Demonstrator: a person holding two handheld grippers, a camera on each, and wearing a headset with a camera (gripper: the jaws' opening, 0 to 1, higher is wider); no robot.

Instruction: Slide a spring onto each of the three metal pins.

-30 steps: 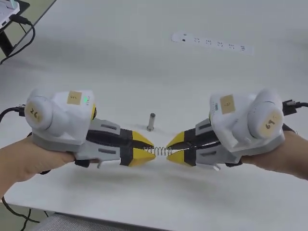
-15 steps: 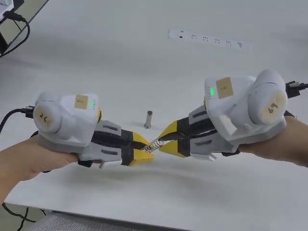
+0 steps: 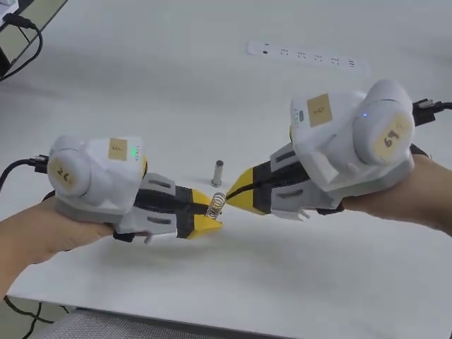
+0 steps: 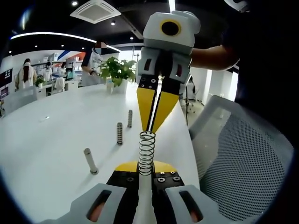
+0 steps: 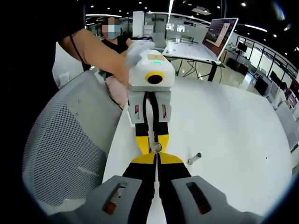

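A small steel spring (image 3: 217, 203) stands tilted between the two yellow-tipped grippers, low over the white table (image 3: 141, 92). My left gripper (image 3: 210, 214) is shut on its lower end, and my right gripper (image 3: 229, 195) is shut on its upper end. In the left gripper view the spring (image 4: 146, 151) rises from my left gripper (image 4: 145, 169) to the right gripper (image 4: 153, 131). A bare metal pin (image 3: 218, 173) stands just behind the tips. That bare pin (image 4: 90, 161) is nearest; two further pins (image 4: 119, 133) (image 4: 130, 118) each carry a spring. From the right gripper (image 5: 156, 157) the spring (image 5: 155, 148) shows end-on.
A white power strip (image 3: 307, 58) lies at the far side of the table. A black cable (image 3: 28, 42) hangs at the top left. The table's front edge runs just below the hands. A grey mesh chair (image 4: 243, 154) stands beside the table.
The right gripper has moved left and risen. The spring, held level between the two tips before, now stands steep and shorter. The left gripper has stayed nearly in place.
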